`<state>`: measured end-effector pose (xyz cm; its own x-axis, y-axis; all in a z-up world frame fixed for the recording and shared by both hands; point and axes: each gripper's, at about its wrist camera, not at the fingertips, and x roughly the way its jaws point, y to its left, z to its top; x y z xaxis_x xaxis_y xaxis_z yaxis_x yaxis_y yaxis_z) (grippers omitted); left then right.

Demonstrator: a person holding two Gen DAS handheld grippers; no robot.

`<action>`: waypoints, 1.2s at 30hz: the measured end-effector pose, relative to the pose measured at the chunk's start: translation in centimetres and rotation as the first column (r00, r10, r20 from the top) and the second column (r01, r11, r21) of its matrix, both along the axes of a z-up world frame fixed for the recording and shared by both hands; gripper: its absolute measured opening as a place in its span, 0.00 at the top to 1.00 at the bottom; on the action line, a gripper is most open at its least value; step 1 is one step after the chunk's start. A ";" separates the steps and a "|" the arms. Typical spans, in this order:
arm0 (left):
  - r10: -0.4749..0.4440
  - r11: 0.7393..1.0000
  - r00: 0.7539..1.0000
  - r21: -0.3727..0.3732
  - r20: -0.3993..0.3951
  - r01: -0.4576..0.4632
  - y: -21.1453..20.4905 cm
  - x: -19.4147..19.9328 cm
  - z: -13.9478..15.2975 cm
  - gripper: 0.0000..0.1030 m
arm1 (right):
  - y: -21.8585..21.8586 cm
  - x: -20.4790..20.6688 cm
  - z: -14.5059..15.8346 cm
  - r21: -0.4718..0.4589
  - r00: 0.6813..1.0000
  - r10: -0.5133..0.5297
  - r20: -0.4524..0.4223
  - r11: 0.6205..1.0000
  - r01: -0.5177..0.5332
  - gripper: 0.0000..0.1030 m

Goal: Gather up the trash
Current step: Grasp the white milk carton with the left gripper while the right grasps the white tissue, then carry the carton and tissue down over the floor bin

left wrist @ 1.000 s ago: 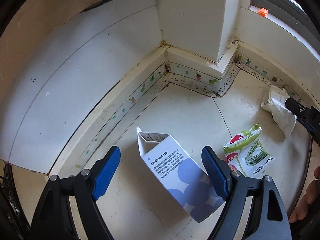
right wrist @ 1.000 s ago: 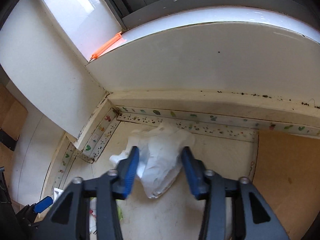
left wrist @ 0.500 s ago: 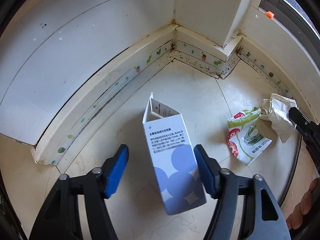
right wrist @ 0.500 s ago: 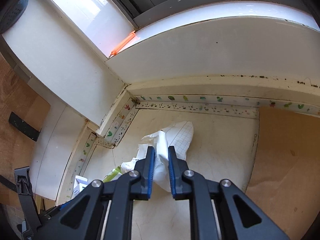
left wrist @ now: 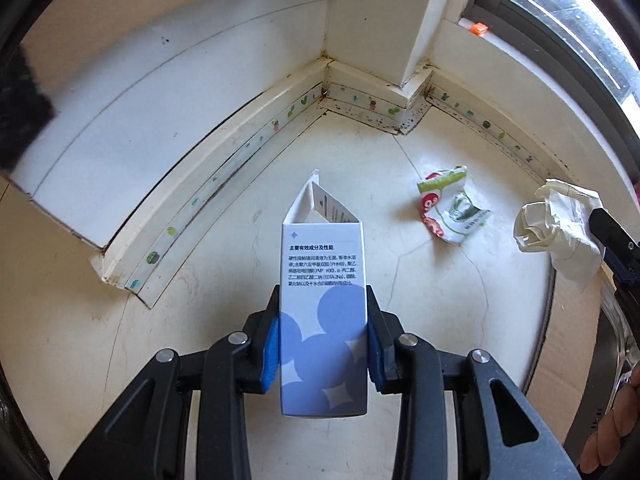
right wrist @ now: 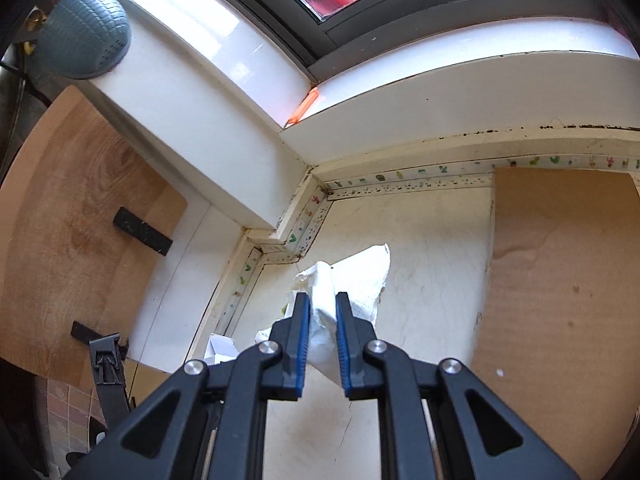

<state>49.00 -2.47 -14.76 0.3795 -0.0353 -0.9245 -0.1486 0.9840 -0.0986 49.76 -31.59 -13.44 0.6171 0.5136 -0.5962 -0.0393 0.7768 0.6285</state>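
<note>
The left gripper (left wrist: 323, 344) has just been closing, and now its blue pads (left wrist: 270, 350) squeeze both sides of a tall white cardboard box with blue round shapes (left wrist: 323, 320). The box sits between the pads with its open flap end pointing away, toward the corner of the room. Holding it by its flat sides probably keeps it from slipping or turning.

The right gripper (right wrist: 322, 340) is pinched tight on a crumpled white paper wad (right wrist: 340, 288). The paper is soft, so the pads have to come very close together to hold it. Part of the paper sticks out past the tips and hangs free above the pale stone floor (right wrist: 432, 264).

One piece of trash is not picked up yet. A crinkled green, red and white plastic snack bag (left wrist: 450, 208) lies on the floor between the box and the paper wad, near the wall strip with little cactus pictures (left wrist: 372, 102).

Both grippers are full, so I think the box and the paper must be dropped somewhere before anyone can get the bag
</note>
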 end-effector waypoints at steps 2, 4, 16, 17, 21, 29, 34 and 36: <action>-0.032 0.999 0.999 -0.004 0.022 0.032 0.3 -1.9 1.5 0.68 | 0.6 -2.3 1.1 0.004 1.000 -0.005 0.011 1.000 0.005 0.88; -0.066 0.998 0.997 -0.022 0.038 0.067 0.4 -3.4 3.4 0.68 | 1.2 -4.6 2.3 0.008 1.000 -0.011 0.020 1.000 0.011 0.88; -0.254 0.964 0.958 -0.045 0.131 0.262 2.7 -16.8 9.9 0.68 | 7.4 -23.5 8.9 -0.042 0.984 -0.127 0.121 0.990 0.133 0.88; -0.267 0.960 0.954 -0.050 0.139 0.276 3.0 -18.0 10.2 0.68 | 8.3 -24.9 9.1 -0.066 0.984 -0.125 0.126 0.989 0.134 0.88; -0.296 0.948 0.939 -0.068 0.177 0.311 4.7 -22.2 11.1 0.68 | 10.9 -30.2 9.8 -0.109 0.979 -0.146 0.142 0.981 0.162 0.88; -0.352 0.930 0.924 -0.050 0.151 0.363 6.8 -29.4 8.9 0.68 | 16.0 -38.4 7.5 -0.179 0.990 -0.121 0.069 0.975 0.131 0.88; -0.387 0.918 0.920 -0.061 0.067 0.391 7.3 -32.5 5.0 0.68 | 18.1 -41.2 3.4 -0.211 0.994 -0.098 -0.040 0.974 0.087 0.88; -0.401 0.913 0.915 -0.063 0.029 0.402 7.2 -33.5 3.2 0.68 | 18.7 -42.0 1.2 -0.220 0.992 -0.092 -0.091 0.973 0.070 0.88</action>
<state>15.46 4.74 -11.52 0.3347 -0.2488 -0.9089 0.2601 0.9514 -0.1647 7.77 -12.89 -12.19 0.5830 0.3172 -0.7480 0.0835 0.8924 0.4435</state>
